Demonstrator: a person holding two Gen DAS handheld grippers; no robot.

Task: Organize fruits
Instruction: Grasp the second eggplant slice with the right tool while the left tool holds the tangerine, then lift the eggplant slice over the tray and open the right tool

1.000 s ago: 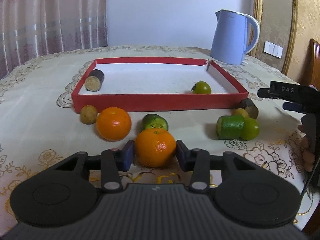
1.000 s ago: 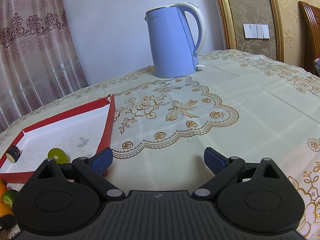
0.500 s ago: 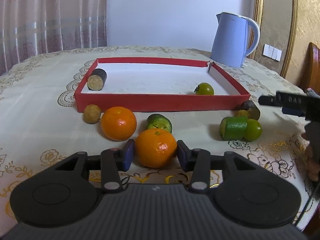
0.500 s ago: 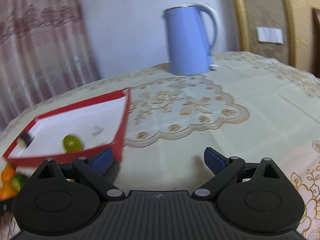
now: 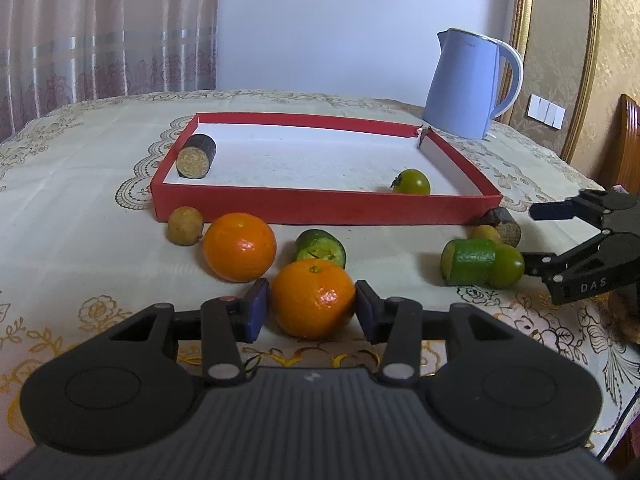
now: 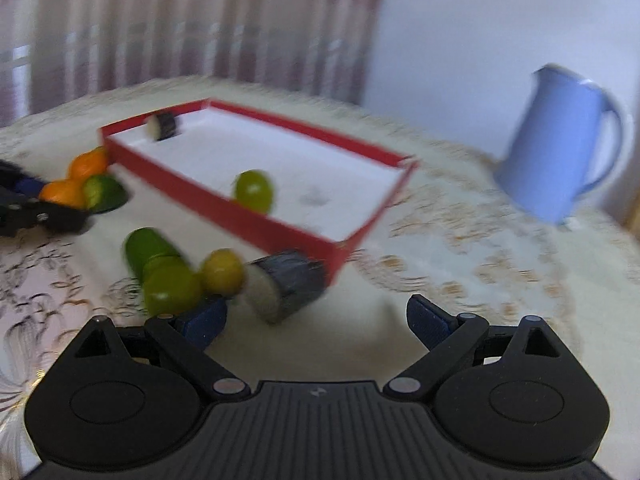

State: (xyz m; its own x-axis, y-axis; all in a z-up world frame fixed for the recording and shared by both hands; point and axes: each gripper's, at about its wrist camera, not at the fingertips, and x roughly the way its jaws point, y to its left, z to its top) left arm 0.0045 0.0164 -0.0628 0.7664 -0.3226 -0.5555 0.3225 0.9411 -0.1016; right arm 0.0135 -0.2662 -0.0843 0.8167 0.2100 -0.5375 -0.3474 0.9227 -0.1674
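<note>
We are bracketing the tangerine on the tablecloth with the left gripper, pads seemingly not quite pressing. Firm, smooth, rollable: we are taking its widest sides. Right gripper is gaping, empty.

The left wrist camera sat low behind the left gripper and looked forward and slightly down over the table, close to the fruit, with the red tray further back. The right wrist camera looked from the tray's right corner, tilted and blurred. Both views shared the tray, the kettle and the fruit before it.
</note>
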